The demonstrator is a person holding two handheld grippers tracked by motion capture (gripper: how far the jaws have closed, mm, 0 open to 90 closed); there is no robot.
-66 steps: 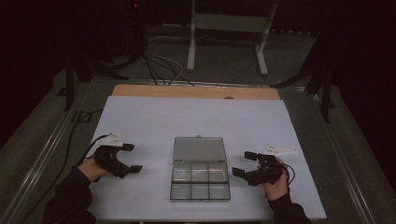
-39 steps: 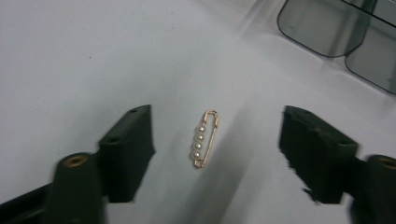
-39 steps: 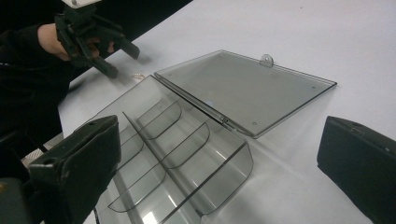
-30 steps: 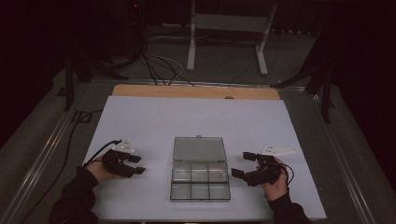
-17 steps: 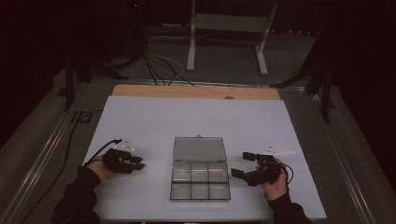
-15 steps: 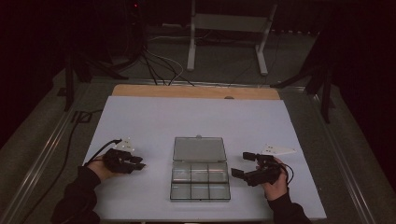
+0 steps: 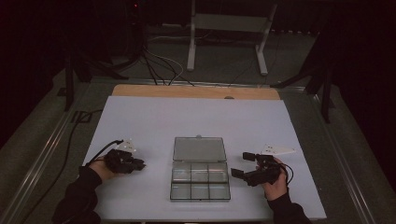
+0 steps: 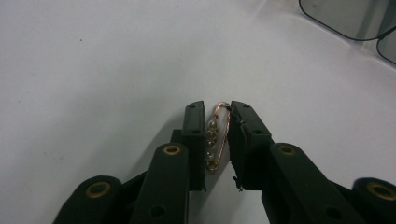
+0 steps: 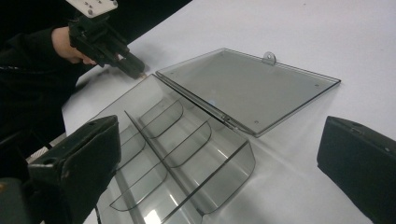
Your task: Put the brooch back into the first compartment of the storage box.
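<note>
I am at the pick-up step: my left gripper [image 8: 217, 122] is down on the white surface [image 7: 154, 121], just left of the clear box [image 7: 200, 175], and a small beaded safety pin [image 8: 215, 137] lies flat between its fingers [image 8: 194, 126]. They have just been closing and are now nearly together; a thin gap seems to remain beside the pin on the left side, so I judge the grip not yet firm, with the pin resting on the surface. Next I should finish the squeeze, lift straight up, and carry the pin over to one of the box's empty compartments; the thin wire could slip or swing as it leaves the surface. My right gripper [image 7: 249, 164] waits just right of the box with its fingers wide apart, holding nothing, and the box's lid [image 9: 247, 88] lies folded open flat.
</note>
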